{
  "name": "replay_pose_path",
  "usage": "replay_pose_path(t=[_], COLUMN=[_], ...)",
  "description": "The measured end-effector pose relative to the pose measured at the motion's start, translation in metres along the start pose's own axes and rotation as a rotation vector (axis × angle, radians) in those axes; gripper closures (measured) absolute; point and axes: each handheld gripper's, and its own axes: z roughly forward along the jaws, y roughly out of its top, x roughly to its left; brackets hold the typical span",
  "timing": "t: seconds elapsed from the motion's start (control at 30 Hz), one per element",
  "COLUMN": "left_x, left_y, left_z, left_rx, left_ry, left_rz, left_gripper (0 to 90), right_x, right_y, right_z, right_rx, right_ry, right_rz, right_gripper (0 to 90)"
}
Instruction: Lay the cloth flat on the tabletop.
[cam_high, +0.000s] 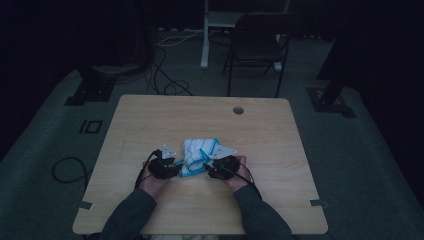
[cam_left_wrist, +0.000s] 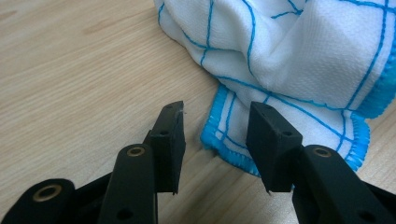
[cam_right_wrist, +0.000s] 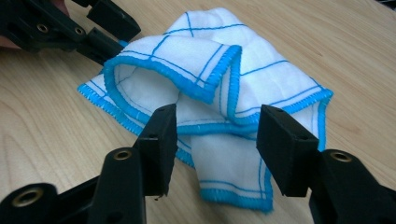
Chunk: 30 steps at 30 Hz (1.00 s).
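The white dishcloth (cam_high: 199, 156) with blue edging lies crumpled mid-desk (cam_high: 150, 120) between left gripper (cam_left_wrist: 215, 140) and right gripper (cam_right_wrist: 215, 147), both fingers released. Soft, light; best pinched at a hemmed corner.

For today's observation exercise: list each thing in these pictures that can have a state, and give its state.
Blue-edged checked cloth: crumpled, loosely folded on the table, ungripped.
Left gripper: jaws open, a cloth corner lying between them.
Right gripper: jaws open, just before the cloth.
Chair: upright, unoccupied.
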Motion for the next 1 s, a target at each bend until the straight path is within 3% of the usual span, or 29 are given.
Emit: replay_pose_path(t=[0.17, 0.33, 0.53, 0.73, 1.0], left_x=[0.001, -0.002, -0.007, -0.008, -0.009], left_y=[-0.001, -0.001, 0.000, 0.000, 0.000], left_z=[0.000, 0.000, 0.000, 0.000, -0.001], left_rx=[-0.008, -0.011, -0.005, -0.003, 0.001], left_ry=[-0.026, -0.038, -0.042, -0.044, -0.039], left_rz=[-0.018, -0.013, 0.009, 0.016, 0.021], left_gripper=[62.0, 74.1, 83.5, 87.2, 87.7], right_x=[0.003, 0.005, 0.010, 0.011, 0.002], right_y=[0.004, 0.010, 0.014, 0.016, 0.013], right_z=[0.008, 0.015, 0.019, 0.024, 0.017], right_rx=[0.019, 0.012, 0.003, -0.005, -0.008], right_ry=[-0.030, -0.017, -0.001, 0.017, -0.005], right_rz=[-0.018, -0.030, -0.063, -0.088, -0.055], right_gripper=[39.6, 43.1, 53.3, 85.5, 88.9])
